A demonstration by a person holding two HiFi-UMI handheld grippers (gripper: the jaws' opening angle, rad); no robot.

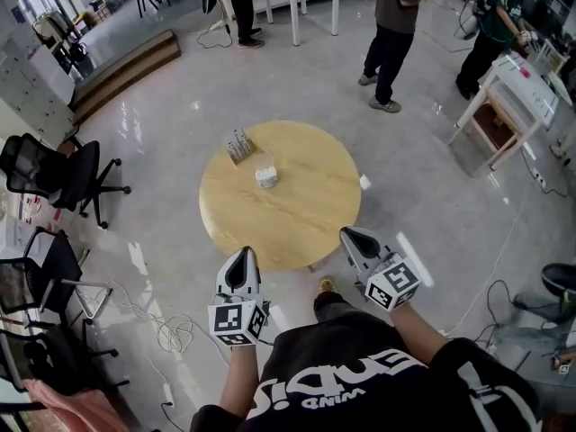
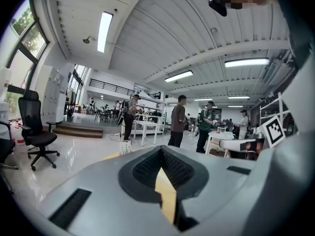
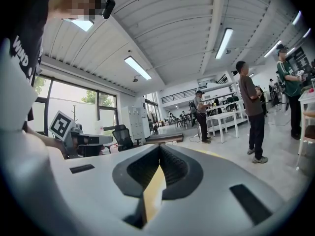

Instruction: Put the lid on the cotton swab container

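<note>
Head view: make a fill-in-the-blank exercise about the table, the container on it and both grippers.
1. The light wooden table has a ___ top.
2. The small clear cotton swab container stands on that table's ___ half, away from the left gripper and the right gripper.
3. Both grippers' jaws are ___.
4. Each gripper holds ___.

Missing words: round; far; shut; nothing.
</note>
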